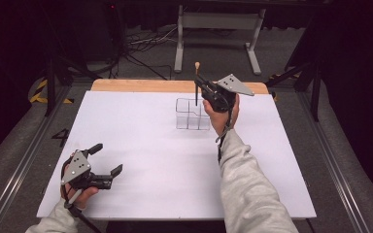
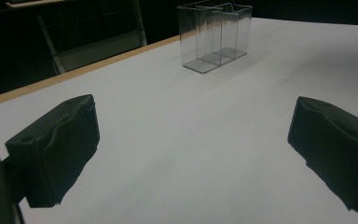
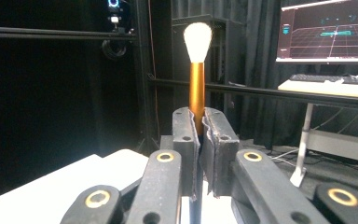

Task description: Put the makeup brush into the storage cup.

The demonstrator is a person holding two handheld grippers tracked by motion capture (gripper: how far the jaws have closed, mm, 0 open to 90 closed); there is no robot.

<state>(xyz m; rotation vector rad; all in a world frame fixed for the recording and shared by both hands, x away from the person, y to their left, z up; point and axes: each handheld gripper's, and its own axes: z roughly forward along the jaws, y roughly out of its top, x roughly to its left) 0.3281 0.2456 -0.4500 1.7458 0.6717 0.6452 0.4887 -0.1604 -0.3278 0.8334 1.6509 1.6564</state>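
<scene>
A makeup brush (image 3: 197, 70) stands upright, clamped between the two black jaws of the right gripper (image 3: 199, 140). In the right gripper view it rises through the centre of the frame: a white tuft of bristles at the top, a gold ferrule below it, and a dark handle that passes down between the pads, which press on it from both sides. In the high view the same brush (image 1: 196, 82) shows as a thin dark stick with a pale tip in the upper middle of the frame, just left of the right gripper (image 1: 203, 90) and the hand that holds it.

Directly below the brush in the high view sits a clear plastic organizer (image 1: 193, 114) with several compartments, resting on the white table (image 1: 141, 141). The lower end of the brush handle overlaps the organizer's upper rim; whether it is inside a compartment or just above it cannot be told.

The left gripper (image 1: 108, 162) rests at the lower left of the high view, well apart from the organizer. In the left gripper view its jaws stand wide apart with bare table between them, and the organizer (image 2: 214, 37) appears at the top centre of the frame.
</scene>
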